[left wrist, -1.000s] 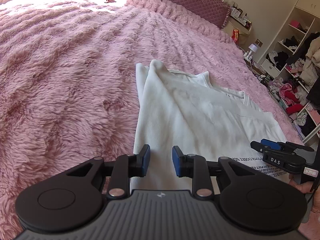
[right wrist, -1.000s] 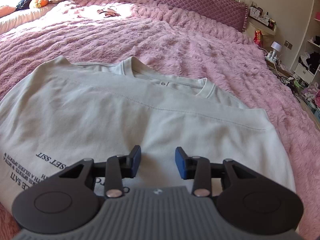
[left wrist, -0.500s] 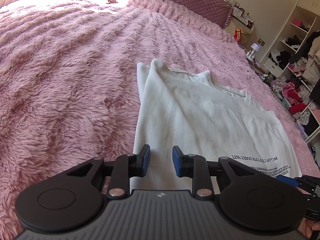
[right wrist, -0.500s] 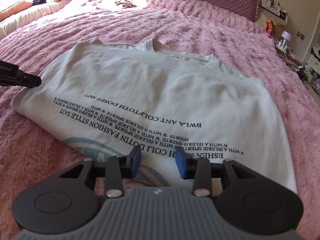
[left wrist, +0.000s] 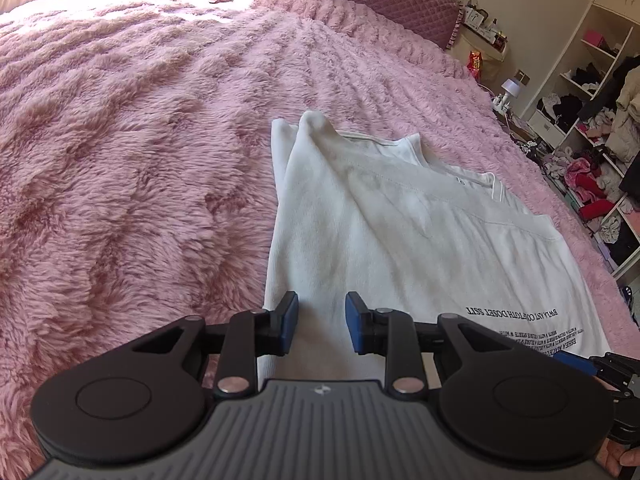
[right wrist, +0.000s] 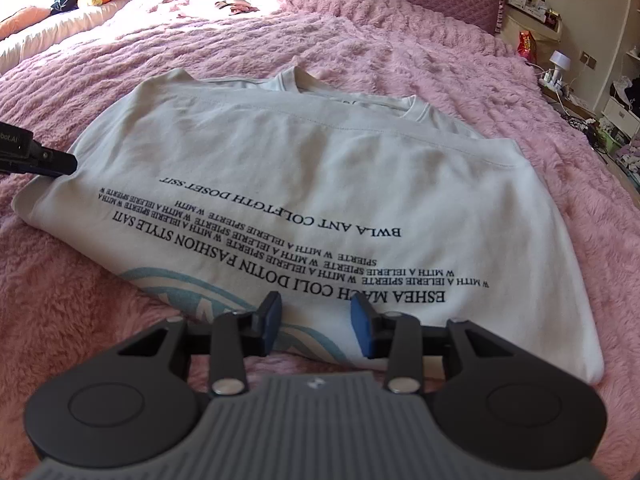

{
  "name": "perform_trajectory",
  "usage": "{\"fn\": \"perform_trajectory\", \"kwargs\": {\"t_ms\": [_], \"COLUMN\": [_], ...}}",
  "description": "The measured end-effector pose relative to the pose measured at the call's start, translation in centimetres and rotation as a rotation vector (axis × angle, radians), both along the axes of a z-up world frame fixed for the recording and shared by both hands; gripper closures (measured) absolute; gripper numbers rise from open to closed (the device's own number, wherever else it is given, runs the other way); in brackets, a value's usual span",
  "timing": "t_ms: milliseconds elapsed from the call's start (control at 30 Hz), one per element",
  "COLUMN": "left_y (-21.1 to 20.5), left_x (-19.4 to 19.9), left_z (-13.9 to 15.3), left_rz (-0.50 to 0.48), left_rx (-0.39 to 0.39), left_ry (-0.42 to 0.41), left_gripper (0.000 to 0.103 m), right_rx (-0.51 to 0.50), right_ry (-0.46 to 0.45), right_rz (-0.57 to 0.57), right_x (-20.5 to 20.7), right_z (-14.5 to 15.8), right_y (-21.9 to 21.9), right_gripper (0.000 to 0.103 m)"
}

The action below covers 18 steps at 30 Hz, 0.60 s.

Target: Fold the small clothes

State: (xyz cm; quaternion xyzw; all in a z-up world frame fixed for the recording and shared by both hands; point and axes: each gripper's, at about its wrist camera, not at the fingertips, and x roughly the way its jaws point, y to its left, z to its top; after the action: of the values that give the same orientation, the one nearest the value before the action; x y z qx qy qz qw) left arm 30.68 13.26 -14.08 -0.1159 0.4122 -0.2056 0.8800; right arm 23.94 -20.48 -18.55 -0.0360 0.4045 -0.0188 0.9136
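lying flat on the pink fluffy bed (left wrist: 140, 152), the white t-shirt (right wrist: 320, 184) has its sides folded in. left hand-held gripper (left wrist: 321, 322) and right hand-held gripper (right wrist: 316, 326) hover spread over its hem, gripping nothing.

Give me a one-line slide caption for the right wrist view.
Open right gripper poised over the near edge of a folded white printed T-shirt on a pink fluffy bedspread.

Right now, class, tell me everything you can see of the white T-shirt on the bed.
The white T-shirt lies flat on the fluffy pink blanket, partly folded, with both sides turned in and the ribbed collar at the far end. It looks like soft cotton jersey. Black printed lines of text and a pale blue graphic show near the close edge. Both the left gripper and right gripper are open over it, gripping nothing.
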Motion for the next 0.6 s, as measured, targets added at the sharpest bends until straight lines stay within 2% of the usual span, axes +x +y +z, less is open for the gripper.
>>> {"fn": "perform_trajectory", "kwargs": {"t_ms": [67, 133, 233, 433, 600], "left_y": [0.7, 1.2, 1.7, 2.3, 2.8], "left_x": [0.4, 1.1, 3.0, 7.1, 10.1], "left_z": [1.0, 1.8, 2.4, 1.6, -0.2], "left_rz": [0.005, 0.014, 0.031, 0.071, 0.133], "left_rx": [-0.023, -0.031, -0.015, -0.059, -0.146], "left_ry": [-0.021, -0.041, -0.044, 0.016, 0.102], "left_gripper": [0.068, 0.061, 0.061, 0.061, 0.061], "right_rx": [-0.011, -0.061, -0.081, -0.052, -0.128], "right_ry": [-0.058, -0.139, -0.191, -0.221, -0.22], "right_rz": [0.014, 0.083, 0.212, 0.398, 0.525], "right_x": [-0.5, -1.1, -1.4, -0.7, 0.0], "right_z": [0.9, 1.9, 2.7, 3.0, 2.2], "right_y": [0.8, 3.2, 7.2, 15.2, 20.7], "right_gripper": [0.065, 0.063, 0.064, 0.064, 0.064]}}
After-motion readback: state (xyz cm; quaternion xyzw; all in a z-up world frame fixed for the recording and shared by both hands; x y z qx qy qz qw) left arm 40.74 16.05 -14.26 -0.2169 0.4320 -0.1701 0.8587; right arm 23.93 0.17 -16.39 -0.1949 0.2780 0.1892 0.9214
